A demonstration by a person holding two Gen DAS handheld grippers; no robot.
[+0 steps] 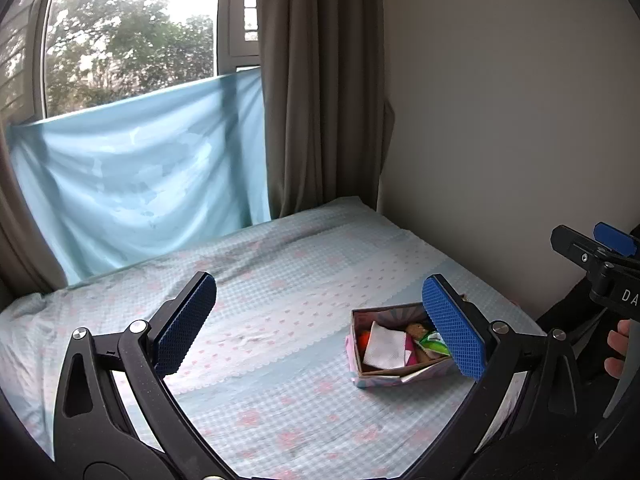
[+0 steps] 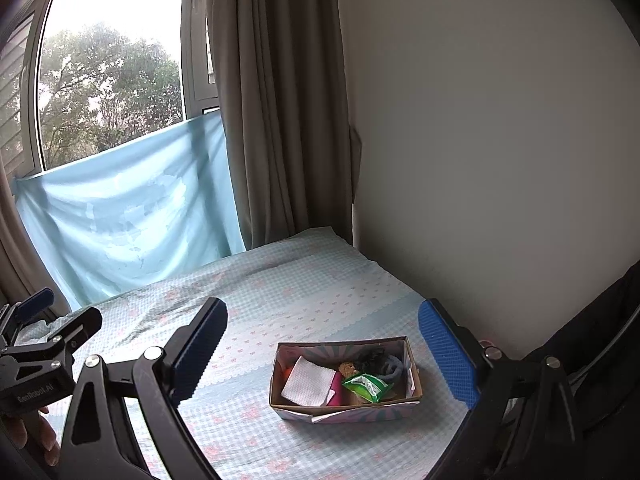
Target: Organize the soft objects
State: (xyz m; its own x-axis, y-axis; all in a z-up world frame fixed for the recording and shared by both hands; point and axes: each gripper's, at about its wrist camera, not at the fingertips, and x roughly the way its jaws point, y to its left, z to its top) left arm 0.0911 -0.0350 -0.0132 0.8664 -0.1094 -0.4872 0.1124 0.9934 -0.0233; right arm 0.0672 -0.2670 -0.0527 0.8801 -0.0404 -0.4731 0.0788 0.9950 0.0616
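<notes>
The bed (image 2: 304, 280) carries the load. Its sheet is pale blue check with bands of pink flower and bow print and scalloped seams. The far end meets a light blue cloth and a curtain; the right edge runs along the wall. One item lies directly on the sheet: an open rectangular box (image 2: 346, 410), near the right edge at the near end. The box wall is patterned pink and blue outside, brown card inside. The sheet shows slight creases toward the far left.
</notes>
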